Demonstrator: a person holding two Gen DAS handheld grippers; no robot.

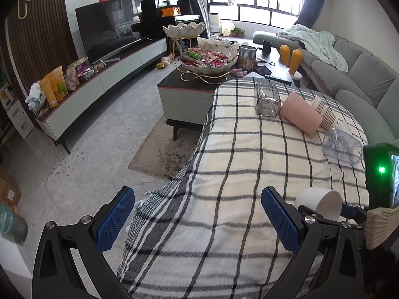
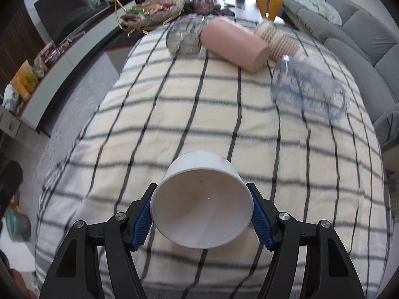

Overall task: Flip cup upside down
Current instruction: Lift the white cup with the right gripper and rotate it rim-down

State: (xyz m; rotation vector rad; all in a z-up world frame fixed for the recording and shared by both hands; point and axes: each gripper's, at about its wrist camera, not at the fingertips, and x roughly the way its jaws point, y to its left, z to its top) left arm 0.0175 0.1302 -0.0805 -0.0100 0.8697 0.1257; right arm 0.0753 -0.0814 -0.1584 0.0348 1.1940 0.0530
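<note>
My right gripper [image 2: 202,211] is shut on a white paper cup [image 2: 202,204], its blue pads pressing both sides near the rim. The cup's open mouth faces the camera and it is held above the checked cloth. The same cup shows in the left wrist view [image 1: 319,203] at the right, beside the right gripper's green-lit body [image 1: 379,174]. My left gripper [image 1: 197,219] is open and empty, over the cloth's near left edge.
A checked tablecloth [image 2: 199,114] covers the table. At its far end lie a pink cup [image 2: 234,46], a clear glass [image 2: 184,37], a patterned paper cup [image 2: 279,41] and a clear printed cup [image 2: 309,89]. A grey sofa [image 1: 361,79] stands to the right and a coffee table [image 1: 189,92] beyond.
</note>
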